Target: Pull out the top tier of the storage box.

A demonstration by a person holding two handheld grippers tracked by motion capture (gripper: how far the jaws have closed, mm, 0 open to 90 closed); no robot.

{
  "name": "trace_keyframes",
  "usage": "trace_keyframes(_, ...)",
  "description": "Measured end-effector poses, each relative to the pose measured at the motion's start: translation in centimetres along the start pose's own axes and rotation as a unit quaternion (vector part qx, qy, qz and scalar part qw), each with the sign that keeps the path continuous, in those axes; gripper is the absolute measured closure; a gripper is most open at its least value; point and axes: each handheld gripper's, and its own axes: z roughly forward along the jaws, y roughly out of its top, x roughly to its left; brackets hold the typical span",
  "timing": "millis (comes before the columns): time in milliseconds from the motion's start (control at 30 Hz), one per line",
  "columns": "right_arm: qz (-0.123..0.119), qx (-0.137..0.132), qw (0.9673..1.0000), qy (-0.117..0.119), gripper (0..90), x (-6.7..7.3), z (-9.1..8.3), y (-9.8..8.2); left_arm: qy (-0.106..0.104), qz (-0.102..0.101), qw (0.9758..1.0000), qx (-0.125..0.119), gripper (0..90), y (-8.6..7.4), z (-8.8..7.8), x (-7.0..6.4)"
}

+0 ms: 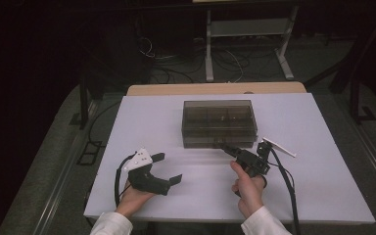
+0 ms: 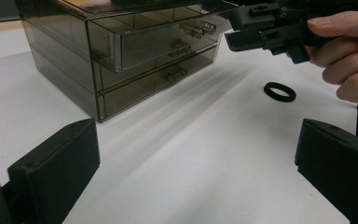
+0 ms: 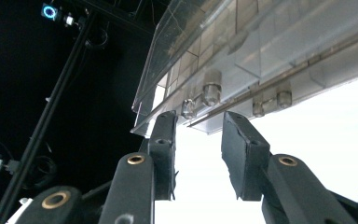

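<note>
Your right gripper (image 1: 227,148) is hovering released at the drawer box's (image 1: 219,123) upper handle (image 3: 200,99); your left gripper (image 1: 169,169) is resting released nearby.

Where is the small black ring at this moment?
In the left gripper view, the black ring lies flat on the white table, right of the drawer box, below the right gripper.

Smoky grey see-thru drawer box (image 1: 219,123), black ring (image 2: 279,91), white table (image 1: 142,117), black tools w/ white plates
</note>
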Motion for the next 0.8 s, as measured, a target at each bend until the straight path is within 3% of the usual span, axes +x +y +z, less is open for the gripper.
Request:
trace_keyframes(133, -0.023, 0.002, 0.9997, -0.005, 64.3, 0.4, -0.3, 0.4, 0.0, 0.0, 1.0, 0.0, 0.0, 0.0, 0.0, 0.0)
trace_keyframes(200, -0.052, 0.004, 0.9986, -0.012, 64.2, 0.7, -0.5, 0.7, 0.0, 0.0, 1.0, 0.0, 0.0, 0.0, 0.0, 0.0)
trace_keyframes(533, -0.104, 0.033, 0.9939, -0.018, 61.7, 1.4, -0.6, 1.5, 0.0, 0.0, 1.0, 0.001, 0.0, 0.0, 0.0, 0.0)
trace_keyframes(800, -0.146, 0.086, 0.9853, -0.019, 60.4, 2.0, -0.6, 3.2, 0.001, -0.002, 1.0, 0.001, 0.0, 0.0, 0.1, 0.0)
